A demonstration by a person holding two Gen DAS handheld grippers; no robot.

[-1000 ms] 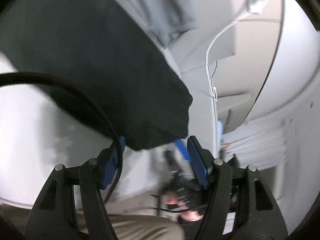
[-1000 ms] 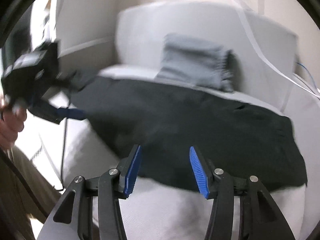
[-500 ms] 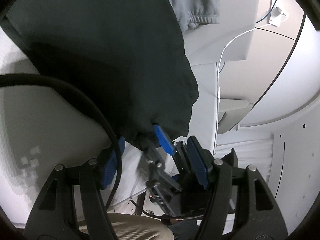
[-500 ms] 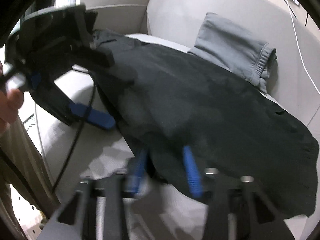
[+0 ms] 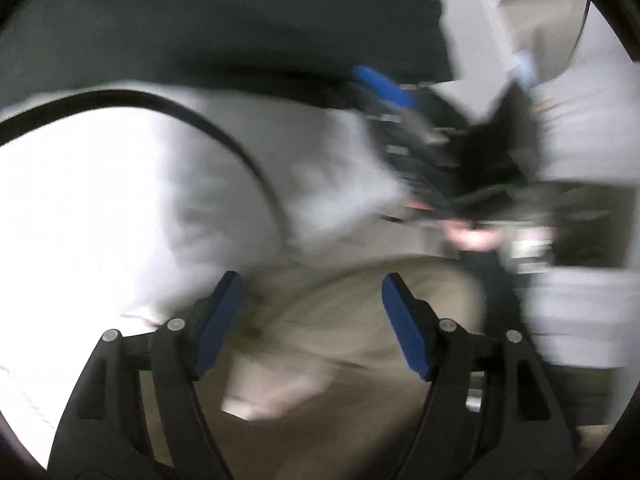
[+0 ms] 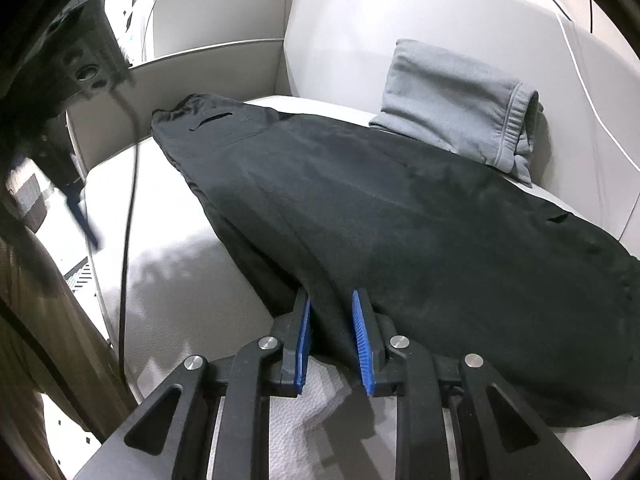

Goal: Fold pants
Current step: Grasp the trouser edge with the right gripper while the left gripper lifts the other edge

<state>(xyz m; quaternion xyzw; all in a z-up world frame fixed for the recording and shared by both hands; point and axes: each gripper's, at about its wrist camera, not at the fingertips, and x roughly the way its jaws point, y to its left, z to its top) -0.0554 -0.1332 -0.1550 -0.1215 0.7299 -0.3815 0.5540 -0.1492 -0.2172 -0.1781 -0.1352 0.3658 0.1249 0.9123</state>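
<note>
Both jaws of the left gripper (image 5: 312, 320) are spreading wider with nothing between them, the black pants (image 5: 224, 20) lying blurred far ahead. Right view: the right gripper (image 6: 332, 336) is closing, pinching the pants' (image 6: 400, 216) near edge on the white couch (image 6: 168, 264).

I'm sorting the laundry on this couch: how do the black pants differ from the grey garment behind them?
The black pants are near-black; the grey garment is light grey. The black pants lie spread long across the seat, while the grey garment sits folded into a compact bundle against the backrest. The right gripper is closing on the black pants' near edge, fabric between its pads; nothing touches the grey garment. Both rest on the pale couch.
</note>
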